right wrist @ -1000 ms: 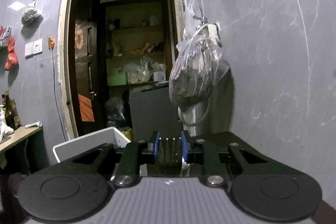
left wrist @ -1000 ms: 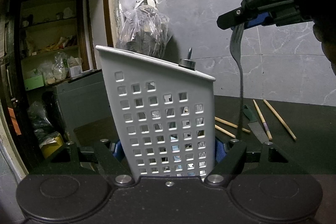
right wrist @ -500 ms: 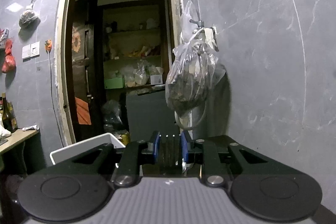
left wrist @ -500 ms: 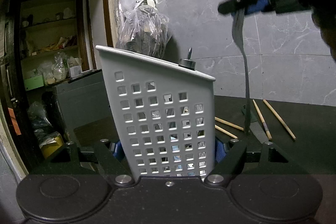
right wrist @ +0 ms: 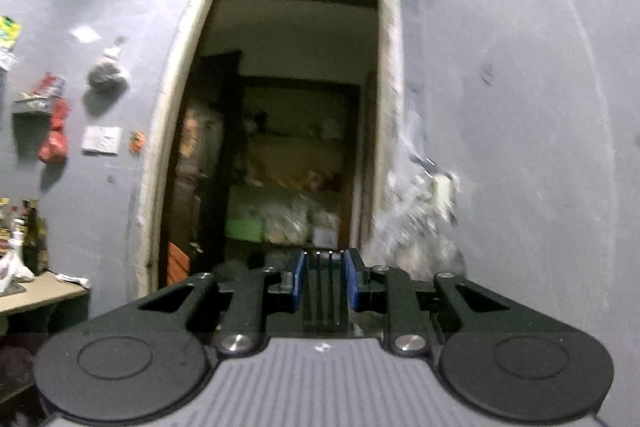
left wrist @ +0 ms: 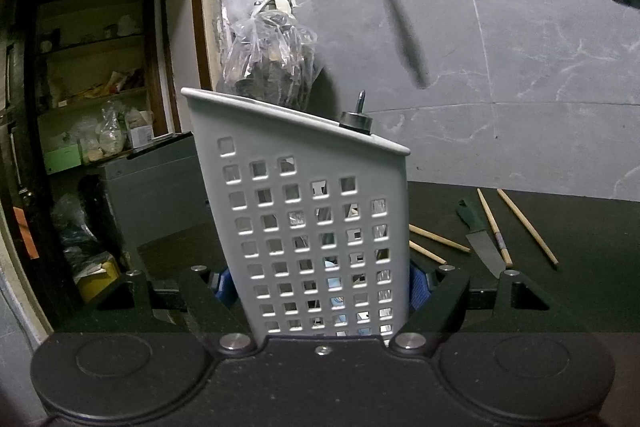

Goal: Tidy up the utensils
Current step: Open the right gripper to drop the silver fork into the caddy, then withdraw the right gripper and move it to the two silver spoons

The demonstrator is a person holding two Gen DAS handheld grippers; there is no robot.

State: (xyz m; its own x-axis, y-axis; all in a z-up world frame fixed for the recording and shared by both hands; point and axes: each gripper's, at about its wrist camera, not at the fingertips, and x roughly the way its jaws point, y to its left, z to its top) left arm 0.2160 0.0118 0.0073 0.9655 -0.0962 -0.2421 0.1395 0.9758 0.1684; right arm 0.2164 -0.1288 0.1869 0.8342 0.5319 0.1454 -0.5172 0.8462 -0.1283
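My left gripper (left wrist: 320, 283) is shut on a white perforated utensil basket (left wrist: 312, 211), its blue pads pressing both side walls low down. The basket stands tilted on the black table, and a metal utensil end (left wrist: 356, 117) sticks up over its rim. My right gripper (right wrist: 323, 279) is shut on a fork (right wrist: 323, 293); the tines show between the blue pads. In the left wrist view the fork's handle (left wrist: 396, 15) hangs blurred and slanted above and to the right of the basket's rim, clear of it. The right gripper itself is out of that view.
Several wooden chopsticks (left wrist: 492, 223) and a knife (left wrist: 482, 247) with a green handle lie on the black table (left wrist: 580, 287) right of the basket. A filled plastic bag (left wrist: 272, 55) hangs on the grey wall behind. An open doorway (right wrist: 288, 131) with shelves lies to the left.
The right gripper has risen with the fork and tipped upward, leaving the top of the left wrist view. The fork handle lifted from table height to above the basket's rim. The left gripper stayed still.
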